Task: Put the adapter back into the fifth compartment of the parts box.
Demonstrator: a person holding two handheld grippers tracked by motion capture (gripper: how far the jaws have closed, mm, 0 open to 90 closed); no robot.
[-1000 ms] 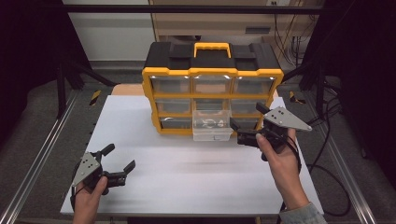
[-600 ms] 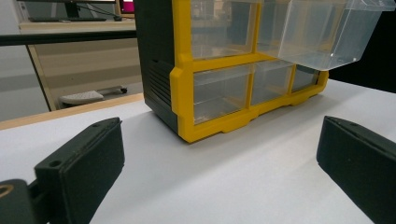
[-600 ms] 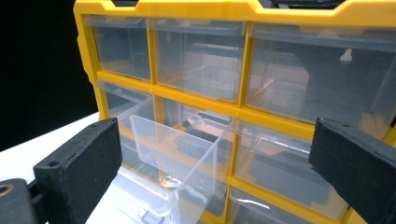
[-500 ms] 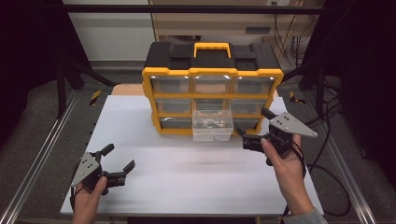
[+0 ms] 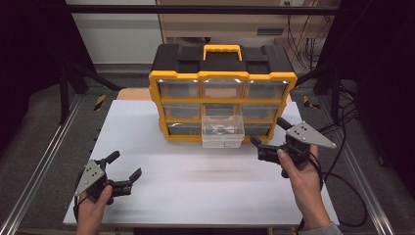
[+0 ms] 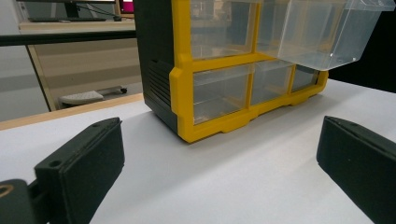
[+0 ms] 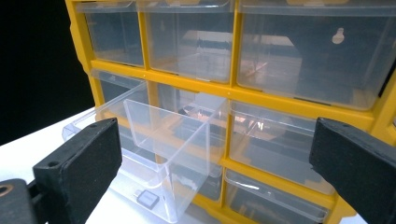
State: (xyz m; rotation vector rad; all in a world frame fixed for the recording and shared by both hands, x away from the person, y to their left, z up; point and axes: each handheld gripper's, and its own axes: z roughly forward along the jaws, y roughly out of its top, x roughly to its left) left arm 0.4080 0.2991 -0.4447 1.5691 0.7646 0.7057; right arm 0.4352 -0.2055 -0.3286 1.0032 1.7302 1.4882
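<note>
While your left hand (image 5: 90, 208) rests at the near left corner of the white tabletop (image 5: 195, 186), your left tool (image 5: 123, 171) sits just above the surface with its jaws spread wide and nothing between them. In the left gripper view those jaws frame the bare tabletop, with the yellow and black drawer organizer (image 6: 224, 70) farther off. In the high view the organizer (image 5: 222, 85) stands at the far middle of the tabletop, its yellow handle (image 5: 222, 49) on top. One clear drawer (image 5: 223, 131) in its lower middle is pulled out toward you, with small items inside, too small to tell. To the right, your right hand (image 5: 303, 176) holds your right tool (image 5: 266, 136) just beside that drawer, apart from it, jaws spread and empty. In the right gripper view the drawer (image 7: 159, 154) sits open between the jaws.
</note>
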